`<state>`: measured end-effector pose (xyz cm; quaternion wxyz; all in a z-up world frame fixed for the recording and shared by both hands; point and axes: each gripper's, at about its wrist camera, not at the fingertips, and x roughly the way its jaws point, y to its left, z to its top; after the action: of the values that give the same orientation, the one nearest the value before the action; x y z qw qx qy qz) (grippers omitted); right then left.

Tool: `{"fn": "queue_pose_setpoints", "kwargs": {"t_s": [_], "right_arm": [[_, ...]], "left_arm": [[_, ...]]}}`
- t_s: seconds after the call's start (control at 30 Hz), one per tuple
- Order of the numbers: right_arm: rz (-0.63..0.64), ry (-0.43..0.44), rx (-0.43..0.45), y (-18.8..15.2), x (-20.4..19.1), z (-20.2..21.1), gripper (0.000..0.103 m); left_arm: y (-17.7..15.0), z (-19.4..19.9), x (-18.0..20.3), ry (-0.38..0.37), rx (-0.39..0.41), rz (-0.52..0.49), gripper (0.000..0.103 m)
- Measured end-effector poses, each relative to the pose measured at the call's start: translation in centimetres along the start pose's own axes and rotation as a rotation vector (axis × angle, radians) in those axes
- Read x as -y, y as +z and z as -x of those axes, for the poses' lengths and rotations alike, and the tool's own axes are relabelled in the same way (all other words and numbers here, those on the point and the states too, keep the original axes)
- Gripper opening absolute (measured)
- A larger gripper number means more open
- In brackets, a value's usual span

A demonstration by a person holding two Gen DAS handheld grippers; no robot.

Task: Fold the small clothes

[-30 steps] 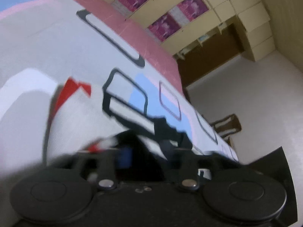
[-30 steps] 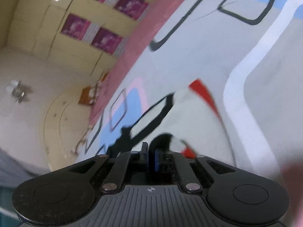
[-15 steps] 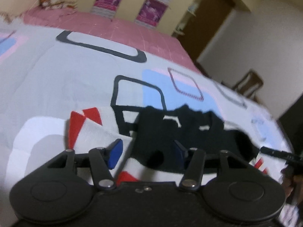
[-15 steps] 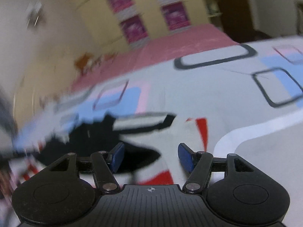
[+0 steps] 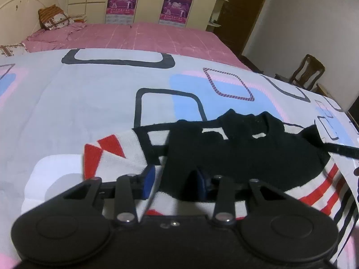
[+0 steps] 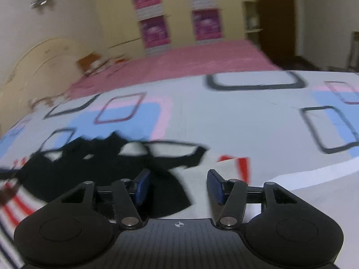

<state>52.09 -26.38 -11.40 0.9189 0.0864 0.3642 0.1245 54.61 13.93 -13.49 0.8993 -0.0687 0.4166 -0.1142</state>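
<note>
Half the sweater [image 5: 242,157] hides behind the left tongs [image 5: 174,182].

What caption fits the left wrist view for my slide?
Left gripper closing around a fold of the black, white and red knitted sweater lying on the grey patterned quilt.

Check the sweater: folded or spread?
Partly folded. The sweater has its black part doubled over the striped body, with one red-and-white sleeve lying out on the quilt.

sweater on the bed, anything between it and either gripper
Nothing visible does. The left gripper is closing with sweater fabric already between its jaws. The right gripper, also closing, hangs right over the sweater's edge, with only the quilt around.
</note>
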Motion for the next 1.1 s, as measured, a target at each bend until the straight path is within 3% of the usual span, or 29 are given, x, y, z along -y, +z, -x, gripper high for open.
{"fn": "queue_pose_setpoints", "kwargs": {"t_s": [0.17, 0.2, 0.27, 0.3, 0.4, 0.47, 0.57, 0.63, 0.67, 0.7, 0.73, 0.77, 0.83, 0.87, 0.93, 1.0, 1.07, 1.1], "right_arm": [[0.114, -0.055, -0.033, -0.3, -1.7, -2.0, 0.055], [0.124, -0.073, -0.034, -0.4, -1.8, -2.3, 0.037], [0.153, -0.093, -0.018, -0.5, -2.0, -2.3, 0.006], [0.150, -0.080, -0.005, -0.3, -2.1, -2.1, 0.002], [0.142, -0.082, 0.060, 0.1, -2.3, -0.8, 0.002], [0.139, -0.138, -0.002, -0.3, -1.5, -2.3, 0.002], [0.108, -0.134, -0.011, -0.4, -1.0, -2.2, 0.002], [0.101, -0.139, -0.015, 0.0, -1.3, -1.7, 0.004], [0.097, -0.143, -0.006, 0.2, -1.7, -1.1, 0.021], [0.103, -0.145, 0.038, 0.3, -2.4, -0.2, 0.054], [0.115, -0.124, 0.083, 0.4, -3.1, 0.8, 0.057], [0.124, -0.088, 0.094, 0.4, -4.1, 1.0, 0.057], [0.162, -0.026, 0.037, 0.3, -6.7, 0.1, 0.054], [0.190, -0.006, 0.024, 0.1, -7.9, -0.4, 0.048], [0.244, 0.030, -0.019, -0.5, -10.5, -1.8, 0.048], [0.293, 0.023, -0.051, -1.5, -11.8, -3.0, 0.048], [0.333, -0.020, -0.054, -2.1, -11.5, -2.9, 0.048], [0.331, -0.094, -0.042, -2.1, -10.3, -2.5, 0.048]], "left_arm": [[-0.1, -0.2, 0.4, 0.029, 0.015, -0.021, 0.025], [-0.1, -0.1, 0.4, 0.029, 0.023, -0.023, 0.007], [-0.4, 0.6, 0.3, 0.017, 0.075, 0.003, 0.004], [-0.6, 1.2, 0.3, 0.014, 0.110, 0.015, 0.004], [-1.3, 2.1, -0.1, 0.073, 0.156, 0.042, 0.004], [-1.5, 0.7, -0.9, 0.088, 0.100, 0.080, 0.005], [-1.1, 0.6, -1.2, 0.075, 0.091, 0.099, 0.006], [-0.8, 1.0, -1.1, 0.085, 0.084, 0.092, 0.023], [-0.7, 1.6, -0.8, 0.102, 0.097, 0.095, 0.037], [-0.5, 2.5, 0.1, 0.106, 0.139, 0.086, 0.044], [-0.4, 3.0, 1.0, 0.086, 0.169, 0.075, 0.047], [-0.2, 3.2, 2.3, 0.053, 0.178, 0.061, 0.050], [0.1, 2.4, 5.4, -0.009, 0.161, 0.007, 0.052], [0.0, 1.6, 6.9, -0.041, 0.140, -0.015, 0.052], [-0.3, -0.1, 9.6, -0.085, 0.082, -0.064, 0.055], [-1.1, -1.5, 11.0, -0.057, 0.036, -0.122, 0.061], [-1.8, -0.8, 10.3, -0.013, 0.064, -0.142, 0.063], [-2.2, -0.1, 8.9, 0.033, 0.085, -0.127, 0.063]]}}
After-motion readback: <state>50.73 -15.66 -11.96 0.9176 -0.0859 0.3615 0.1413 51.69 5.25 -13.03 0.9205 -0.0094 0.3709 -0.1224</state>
